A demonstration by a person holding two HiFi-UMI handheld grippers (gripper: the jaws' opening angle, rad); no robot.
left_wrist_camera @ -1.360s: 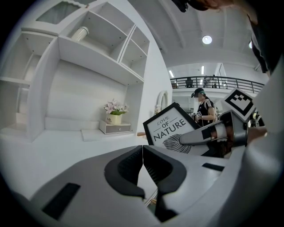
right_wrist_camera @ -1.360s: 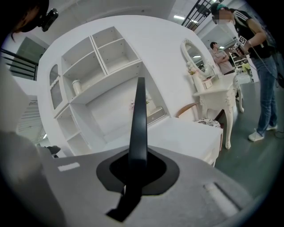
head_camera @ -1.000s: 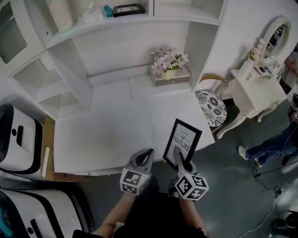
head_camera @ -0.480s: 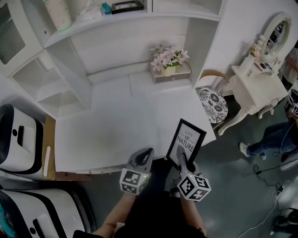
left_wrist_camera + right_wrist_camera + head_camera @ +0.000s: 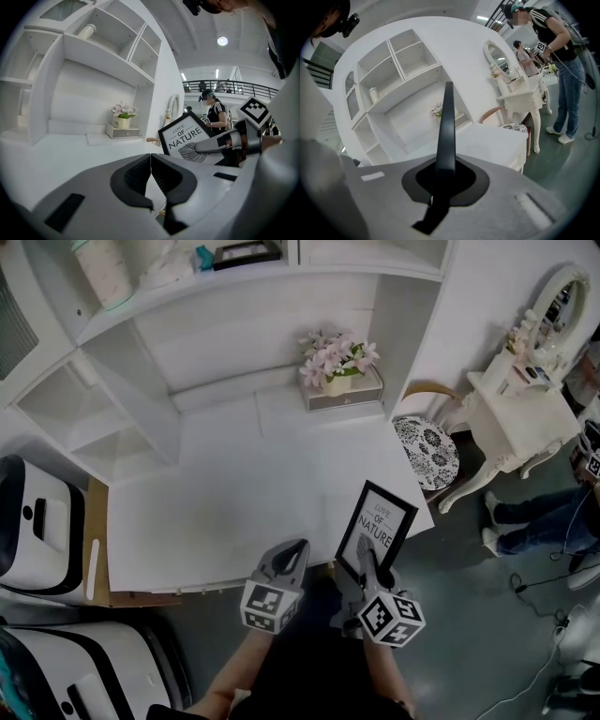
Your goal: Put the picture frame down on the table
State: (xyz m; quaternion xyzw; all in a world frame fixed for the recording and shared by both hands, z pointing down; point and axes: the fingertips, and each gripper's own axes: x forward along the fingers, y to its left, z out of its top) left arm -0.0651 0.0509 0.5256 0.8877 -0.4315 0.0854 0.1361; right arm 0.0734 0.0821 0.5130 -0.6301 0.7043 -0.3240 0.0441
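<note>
Handling: judged light, stiff and thin; front possibly glazed, so fragile and slick. Best held by the lower rail, clear of the face.
Appearance: picture frame (image 5: 379, 521), black border, white print reading "LOVE OF NATURE", upright, slightly tilted.
Location: at the near right edge of the table (image 5: 234, 493); not yet laid flat.
Right gripper (image 5: 364, 549): clamped on the frame's lower edge.
Left gripper (image 5: 298, 547): jaws together, empty, just beside.

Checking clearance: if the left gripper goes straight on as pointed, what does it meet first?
Likely the bare white tabletop: the left gripper aims slightly down across it. The black-framed picture in the right gripper sits off to the side, out of line.
</note>
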